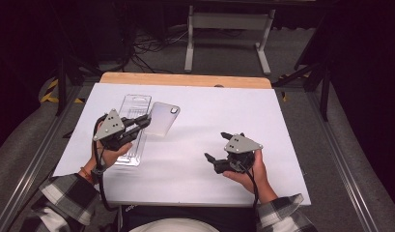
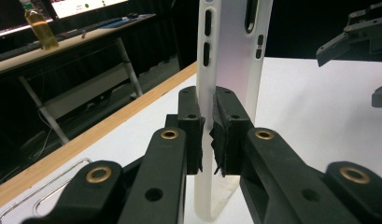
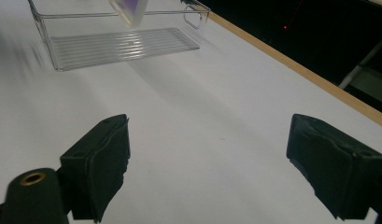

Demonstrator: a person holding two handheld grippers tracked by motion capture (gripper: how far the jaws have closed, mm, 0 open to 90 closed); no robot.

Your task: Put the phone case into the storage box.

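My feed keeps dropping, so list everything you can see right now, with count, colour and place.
phone case: one, frosted white, held at the table's left.
clear tray: one, see-through, left on the table under the left tool.
table: one, white top, wooden far edge.
bottle: one, amber, on a desk in the background.
left tool: one, black, shut on the phone case.
right tool: one, black, open, at the right.
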